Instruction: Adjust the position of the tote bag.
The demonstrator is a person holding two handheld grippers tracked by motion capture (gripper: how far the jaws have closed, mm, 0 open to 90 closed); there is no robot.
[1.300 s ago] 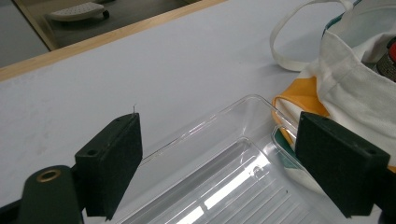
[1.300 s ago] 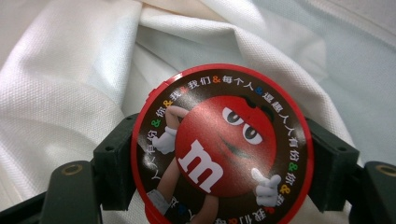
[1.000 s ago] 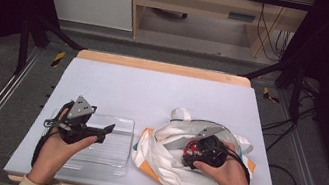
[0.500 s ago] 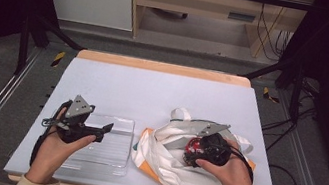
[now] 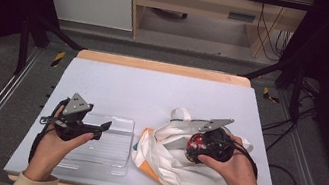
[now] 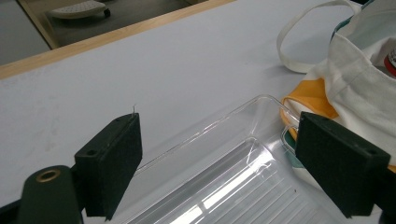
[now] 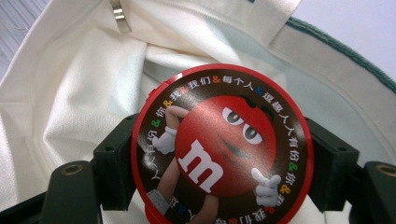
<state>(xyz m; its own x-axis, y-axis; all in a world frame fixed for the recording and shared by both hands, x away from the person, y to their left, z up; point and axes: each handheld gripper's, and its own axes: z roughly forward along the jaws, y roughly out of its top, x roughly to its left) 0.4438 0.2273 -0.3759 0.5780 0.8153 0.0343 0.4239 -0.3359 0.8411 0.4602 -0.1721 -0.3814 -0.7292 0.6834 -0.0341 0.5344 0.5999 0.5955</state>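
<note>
Tool (image 7: 219, 154) clamped around candy tin (image 7: 219, 144)

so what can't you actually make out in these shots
- Round red candy container: its body below the lid is hidden by the lid and the right gripper fingers in the right gripper view; in the high view it is too small to read.
- Cloth bag: its inside is hidden by its own folds.
- Clear tray: cut off by the bottom edge in the left gripper view.

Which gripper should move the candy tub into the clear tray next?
Right. The right gripper already clamps the red candy tub over the tote bag; the left gripper hangs open above the clear tray.
</note>
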